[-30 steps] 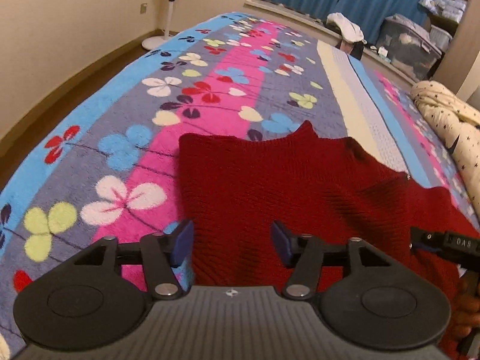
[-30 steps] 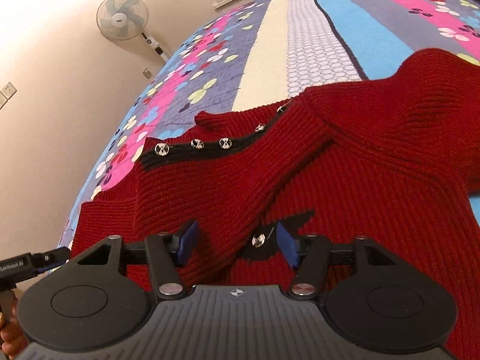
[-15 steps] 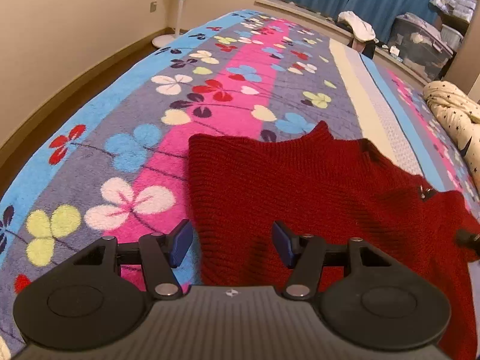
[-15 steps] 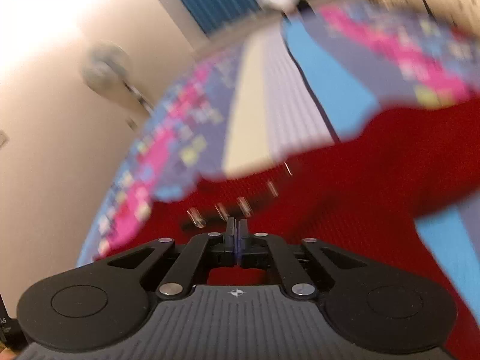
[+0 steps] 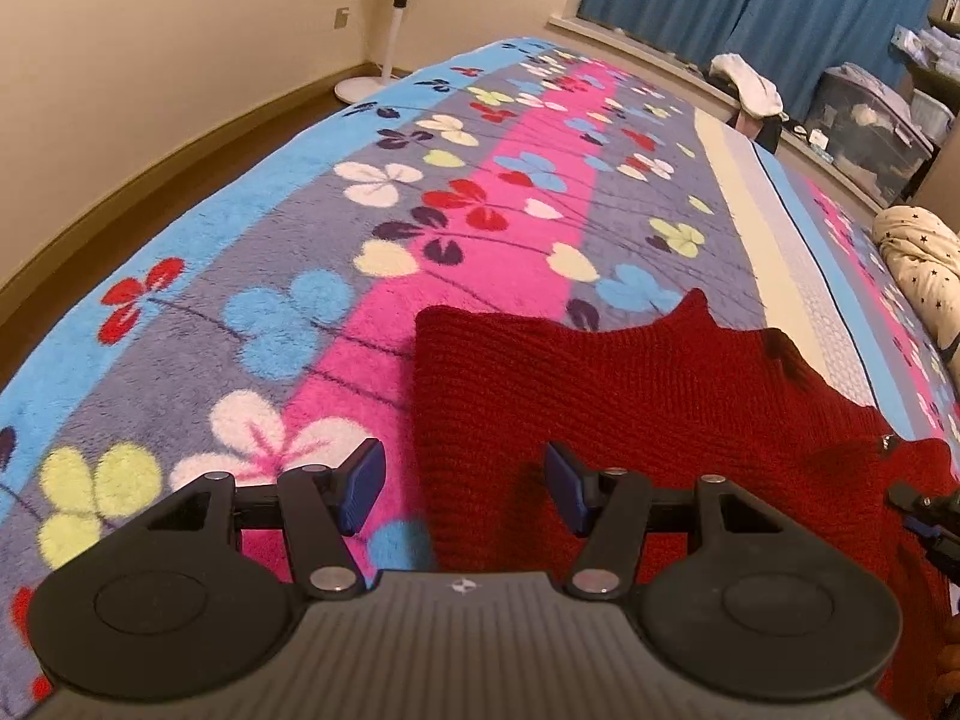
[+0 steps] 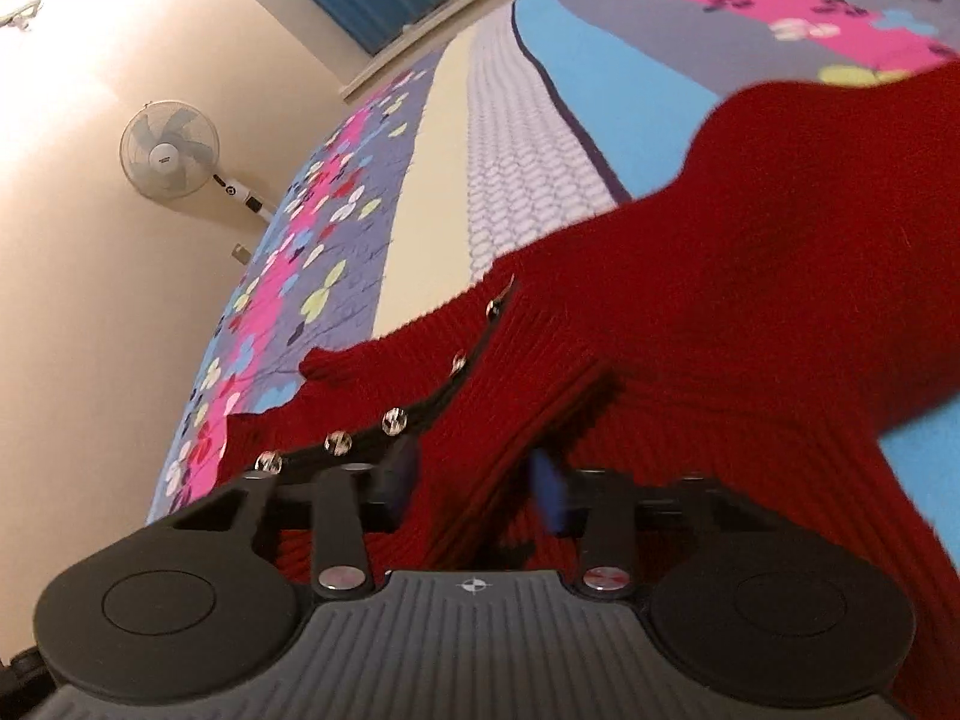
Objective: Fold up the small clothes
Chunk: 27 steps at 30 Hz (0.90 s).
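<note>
Sweater (image 5: 630, 408) first: the red knit lies spread on the flowered blanket (image 5: 270, 228) on the bed, front up. Its row of shiny buttons (image 6: 394, 420) runs away from the right gripper (image 6: 477, 483).

And there's the change! A second ago that right gripper hung open over the placket, and half a second ago it had snapped fully closed in a blur. Now its jaws have just been opening again, and the hand has rolled, tipping its whole view. A raised ridge of folded sleeve runs between the two fingers, but I can't see the pads biting into it.

The left gripper (image 5: 459, 483) hasn't altered its spread at all. Its jaws stand apart with nothing clamped, straddling the sweater's left edge, and it has eased in a little lower over the cloth.

To me that reads as a missed or abandoned pinch on the right, so I'd say the next fold hasn't begun. The left is lined up and waiting on its partner.

As for containers, one clear storage bin (image 5: 870, 132) sits by the blue curtains beyond the bed, well away. Pale shapes show through its wall, too dim to name.
</note>
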### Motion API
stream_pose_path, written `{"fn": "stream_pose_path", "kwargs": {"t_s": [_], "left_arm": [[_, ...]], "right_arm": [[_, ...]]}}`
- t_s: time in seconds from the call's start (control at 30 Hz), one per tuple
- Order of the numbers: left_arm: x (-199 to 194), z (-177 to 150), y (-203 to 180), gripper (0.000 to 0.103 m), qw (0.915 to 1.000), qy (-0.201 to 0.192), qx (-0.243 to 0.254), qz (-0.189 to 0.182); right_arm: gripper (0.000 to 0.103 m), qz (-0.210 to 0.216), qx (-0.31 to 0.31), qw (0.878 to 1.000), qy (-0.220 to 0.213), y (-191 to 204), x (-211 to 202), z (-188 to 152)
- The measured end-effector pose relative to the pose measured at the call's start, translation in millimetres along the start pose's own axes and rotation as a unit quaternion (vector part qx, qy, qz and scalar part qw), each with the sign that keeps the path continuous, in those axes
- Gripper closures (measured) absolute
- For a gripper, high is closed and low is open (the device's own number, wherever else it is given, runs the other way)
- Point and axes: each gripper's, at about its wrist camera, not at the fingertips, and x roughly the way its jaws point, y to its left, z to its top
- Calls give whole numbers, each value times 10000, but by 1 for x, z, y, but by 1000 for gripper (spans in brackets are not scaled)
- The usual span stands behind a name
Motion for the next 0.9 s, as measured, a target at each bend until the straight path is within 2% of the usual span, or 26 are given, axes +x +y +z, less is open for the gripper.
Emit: {"fn": "stream_pose_path", "kwargs": {"t_s": [0.07,0.13,0.17,0.2,0.27,0.33,0.43,0.47,0.5,0.57,0.67,0.77,0.83,0.87,0.9], "left_arm": [[8,-1,1,40,10000,63,-36,-21],[12,0,5,62,9995,135,-158,-239],[10,2,5,80,9992,146,-194,-328],[2,7,4,86,9995,9,-113,-302],[-16,12,1,87,9990,-392,9,-227],[-26,13,0,87,9980,-630,50,-81],[-16,7,-4,86,9990,-385,214,77],[-10,5,-4,82,9995,-191,213,139],[-7,5,-2,78,9995,-46,144,271],[-19,9,-3,77,9987,-260,98,425],[-47,11,-11,70,9978,-592,291,87],[-48,-4,-26,69,9958,-221,820,-336],[-27,-26,-40,69,9874,458,1483,-310],[-20,-38,-44,69,9816,580,1809,-201],[-24,-44,-50,69,9774,360,2081,-104]], "right_arm": [[94,41,-52,9998,-184,1,-3,3],[94,-43,-106,9974,-708,12,-22,4],[94,103,-124,9947,-1013,21,-36,4],[94,254,-157,9925,-1183,27,-46,4],[94,242,-257,9906,-1319,38,-57,0],[94,-314,-125,9947,-974,32,-46,-4],[92,-962,521,9938,-195,0,-17,-14],[92,-890,709,9933,-190,-7,-16,-16],[92,-882,647,9938,-214,-5,-17,-15],[89,-860,457,9945,-372,6,-24,-11],[87,-848,354,9943,-539,10,-27,-7],[85,-1123,333,9930,-164,1,-10,-7],[85,-1006,405,9939,-207,-2,-13,-4],[84,-1025,384,9938,-214,1,-18,0],[79,-1044,352,9935,-298,5,-24,3]]}}
